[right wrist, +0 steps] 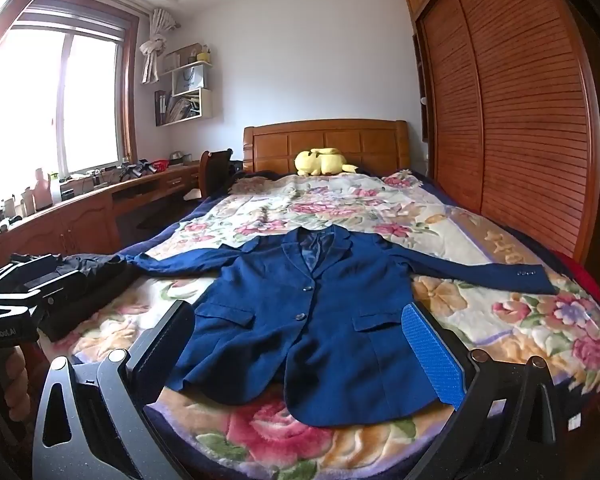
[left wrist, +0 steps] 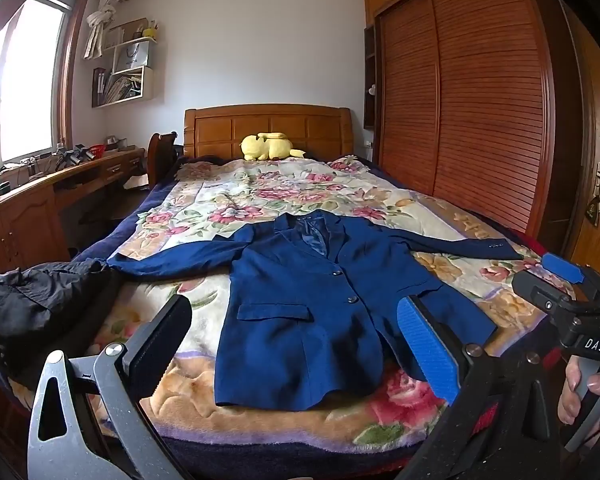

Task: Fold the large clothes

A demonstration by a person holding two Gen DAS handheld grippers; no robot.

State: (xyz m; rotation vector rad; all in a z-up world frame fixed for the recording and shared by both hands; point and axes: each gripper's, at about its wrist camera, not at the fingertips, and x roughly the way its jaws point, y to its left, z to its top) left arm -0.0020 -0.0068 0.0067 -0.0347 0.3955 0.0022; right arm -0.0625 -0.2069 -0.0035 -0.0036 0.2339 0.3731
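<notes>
Blue jacket (right wrist: 300, 320) laid flat, buttoned, sleeves spread toward 9 & 3 o'clock on bed (right wrist: 540, 320); apparently no fold made yet. Left gripper (left wrist: 296, 344) & right gripper (right wrist: 300, 352) held wide open, nothing gripped.

On the floral blanket (right wrist: 500, 312): one blue blazer (right wrist: 320, 320), two buttons, two flap pockets. One black garment (left wrist: 40, 300) at the blanket's left edge. One yellow plush toy (right wrist: 324, 162) at its far end.
</notes>
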